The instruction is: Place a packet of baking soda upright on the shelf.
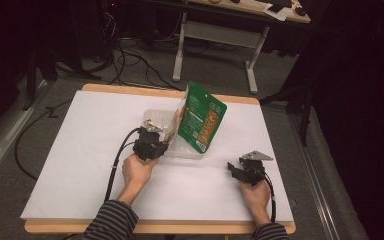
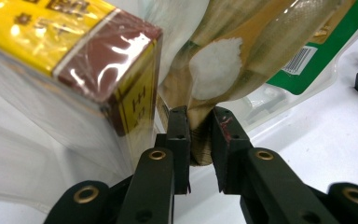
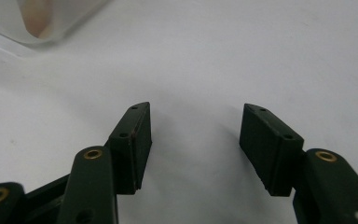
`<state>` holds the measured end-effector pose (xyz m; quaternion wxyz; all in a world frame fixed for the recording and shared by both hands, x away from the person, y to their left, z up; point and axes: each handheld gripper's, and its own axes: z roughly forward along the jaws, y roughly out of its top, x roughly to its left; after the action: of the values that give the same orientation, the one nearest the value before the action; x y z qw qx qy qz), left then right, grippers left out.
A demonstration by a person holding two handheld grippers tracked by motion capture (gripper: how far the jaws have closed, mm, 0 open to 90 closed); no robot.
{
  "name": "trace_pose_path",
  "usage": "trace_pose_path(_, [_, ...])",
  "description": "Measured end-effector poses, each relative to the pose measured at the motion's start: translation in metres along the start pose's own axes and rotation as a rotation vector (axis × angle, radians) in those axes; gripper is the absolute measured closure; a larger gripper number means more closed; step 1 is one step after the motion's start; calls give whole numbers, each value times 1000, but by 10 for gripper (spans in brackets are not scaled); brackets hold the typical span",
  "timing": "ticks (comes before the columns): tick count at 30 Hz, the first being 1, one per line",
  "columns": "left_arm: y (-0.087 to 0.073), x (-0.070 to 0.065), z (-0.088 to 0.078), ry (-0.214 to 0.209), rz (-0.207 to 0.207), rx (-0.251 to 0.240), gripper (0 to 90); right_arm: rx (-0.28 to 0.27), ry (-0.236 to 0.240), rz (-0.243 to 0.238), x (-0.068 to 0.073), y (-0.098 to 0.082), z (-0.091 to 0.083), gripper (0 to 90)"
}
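High view: left gripper [image 1: 152, 141] at the near edge of a clear plastic tray [image 1: 156, 116], about mid-table, nose toward 12 o'clock. Left gripper view: jaws nearly together, pinching the lower edge of a crinkly see-through pouch [image 2: 223, 60] between the pads; film squeezed flat in the narrow gap, pads pressing on both sides. No earlier picture to compare, so only the pinch itself told. Pouch glossy, wrinkled, tan and clear on this face, with a white lump showing through the film at 12 o'clock from the jaws, and a green panel with a barcode at 2 o'clock. Seen from above: same pouch [image 1: 200, 116] standing tilted in the tray, green printed face with an orange patch turned toward 4 o'clock.

At 10 o'clock from the left jaws: yellow box [image 2: 70, 42] with a brown end, wrapped in shiny film, square-cornered, just beside the pouch.

Right gripper [image 1: 248, 167] at 4 o'clock on the white table [image 1: 90, 150], well apart from the tray. Right gripper view: black blocky jaws spread wide, nothing between them, bare matte white surface beneath; corner of the clear tray [image 3: 42, 23] at 10 o'clock.
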<state>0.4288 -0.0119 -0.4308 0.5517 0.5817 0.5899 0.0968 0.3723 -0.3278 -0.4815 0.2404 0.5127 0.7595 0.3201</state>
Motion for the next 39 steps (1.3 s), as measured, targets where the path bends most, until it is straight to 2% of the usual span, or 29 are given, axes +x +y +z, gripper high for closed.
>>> trace_pose_path(7, [2, 0, 4, 8, -14, 3, 804, -1, 0, 1, 0, 0, 0, 441])
trace_pose_path(11, [2, -1, 6, 18, 6, 9, 809, -1, -1, 0, 0, 0, 0, 442])
trace_pose_path(17, [2, 0, 8, 21, 2, 3, 817, -1, -1, 0, 0, 0, 0, 442])
trace_pose_path(20, [1, -2, 10, 32, 32, -1, 822, -1, -1, 1, 0, 0, 0, 442])
trace_pose_path(23, [3, 0, 11, 28, 9, 8, 826, -1, 0, 1, 0, 0, 0, 441])
trace_pose_path(26, [3, 0, 12, 31, 5, 10, 830, -1, -1, 1, 0, 0, 0, 442])
trace_pose_path(27, [3, -42, 21, 375, -654, -101, 831, -1, 0, 1, 0, 0, 0, 442])
trace_pose_path(28, [-1, -34, 18, 326, -500, -82, 833, -1, 0, 1, 0, 0, 0, 442])
trace_pose_path(34, [-2, -36, 22, 360, -477, -88, 838, -1, -1, 1, 0, 0, 0, 442])
trace_pose_path(37, [-8, -42, 28, 399, -419, -93, 842, 0, 1, 0, 0, 0, 0, 442])
trace_pose_path(39, [-7, -45, 31, 416, -418, -86, 843, 0, 0, 0, 0, 0, 0, 441])
